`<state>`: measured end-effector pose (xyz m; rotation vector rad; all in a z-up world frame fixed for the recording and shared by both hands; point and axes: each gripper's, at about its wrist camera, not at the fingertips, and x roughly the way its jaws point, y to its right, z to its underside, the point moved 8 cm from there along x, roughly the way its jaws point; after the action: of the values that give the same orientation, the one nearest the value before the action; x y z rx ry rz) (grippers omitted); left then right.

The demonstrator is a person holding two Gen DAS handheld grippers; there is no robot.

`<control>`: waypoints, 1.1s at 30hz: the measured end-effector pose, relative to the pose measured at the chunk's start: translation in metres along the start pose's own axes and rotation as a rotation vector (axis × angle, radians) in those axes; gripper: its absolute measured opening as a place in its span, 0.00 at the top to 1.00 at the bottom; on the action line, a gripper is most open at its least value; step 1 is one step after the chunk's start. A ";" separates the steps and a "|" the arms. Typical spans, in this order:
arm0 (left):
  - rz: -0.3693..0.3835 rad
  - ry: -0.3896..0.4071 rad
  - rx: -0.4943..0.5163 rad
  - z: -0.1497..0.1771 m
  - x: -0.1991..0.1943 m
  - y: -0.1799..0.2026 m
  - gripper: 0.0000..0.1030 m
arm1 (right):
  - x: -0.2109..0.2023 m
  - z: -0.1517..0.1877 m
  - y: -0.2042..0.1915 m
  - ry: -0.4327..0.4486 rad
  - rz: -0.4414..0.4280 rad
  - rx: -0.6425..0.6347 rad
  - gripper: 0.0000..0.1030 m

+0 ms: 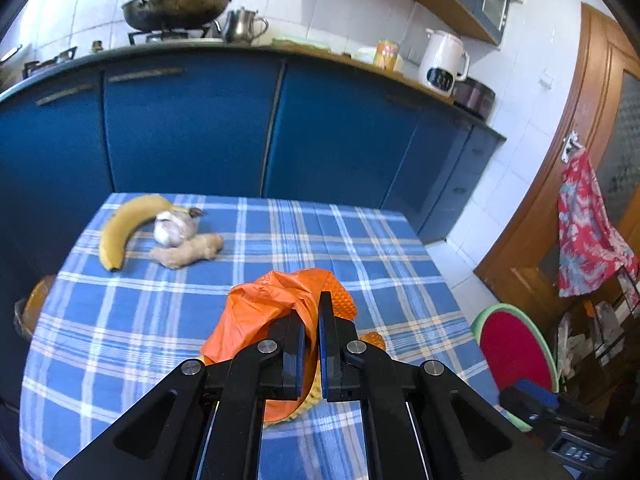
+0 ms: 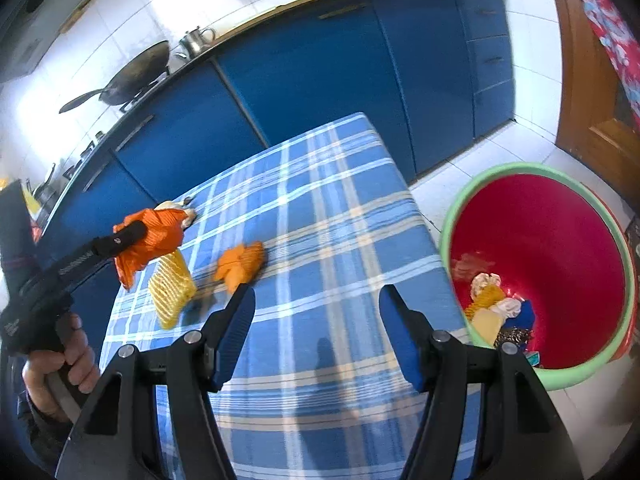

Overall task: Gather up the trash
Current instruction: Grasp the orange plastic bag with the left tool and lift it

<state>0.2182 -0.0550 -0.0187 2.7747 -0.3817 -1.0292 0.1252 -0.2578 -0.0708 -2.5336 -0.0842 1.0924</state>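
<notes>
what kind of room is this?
Most likely a home kitchen: a wok sits on a stove, a kettle stands on the counter above blue cabinets, and the walls are tiled.

Thin, crinkly orange plastic bag (image 1: 260, 312), slightly glossy, pinched in the matt black plastic left gripper (image 1: 312, 344). Woven checked cloth (image 1: 280, 248) over the table, soft and matt. Yellow foam net (image 2: 172, 292), ribbed and rough. Glossy red plastic bin (image 2: 560, 248) with a smooth green rim. Shiny metal kettle (image 1: 244, 26), dull dark wok (image 1: 176, 8), glossy blue cabinet doors (image 1: 188, 128).
</notes>
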 end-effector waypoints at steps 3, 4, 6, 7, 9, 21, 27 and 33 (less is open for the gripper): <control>-0.003 0.028 -0.016 -0.003 -0.016 -0.009 0.95 | 0.003 0.001 -0.014 -0.008 -0.010 -0.025 0.36; -0.006 0.034 -0.021 -0.003 -0.020 -0.012 0.95 | 0.004 0.001 -0.018 -0.011 -0.013 -0.034 0.36; -0.015 0.046 -0.032 -0.004 -0.028 -0.021 0.95 | 0.007 0.002 -0.027 -0.017 -0.018 -0.052 0.36; -0.023 0.052 -0.038 -0.004 -0.031 -0.026 0.95 | 0.009 0.003 -0.032 -0.020 -0.021 -0.059 0.36; -0.035 0.058 -0.051 -0.004 -0.036 -0.035 0.95 | 0.012 0.004 -0.040 -0.027 -0.025 -0.073 0.36; -0.107 0.034 -0.172 0.024 -0.044 -0.105 0.95 | 0.042 0.014 -0.083 -0.082 -0.049 -0.129 0.36; -0.143 0.035 -0.214 0.037 -0.048 -0.132 0.95 | 0.060 0.020 -0.109 -0.111 -0.061 -0.178 0.36; -0.177 0.023 -0.236 0.048 -0.047 -0.153 0.95 | 0.084 0.022 -0.142 -0.148 -0.086 -0.239 0.36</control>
<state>0.1803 0.1019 -0.0618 2.6389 -0.0087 -1.0051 0.1812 -0.1022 -0.0907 -2.6218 -0.3809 1.3021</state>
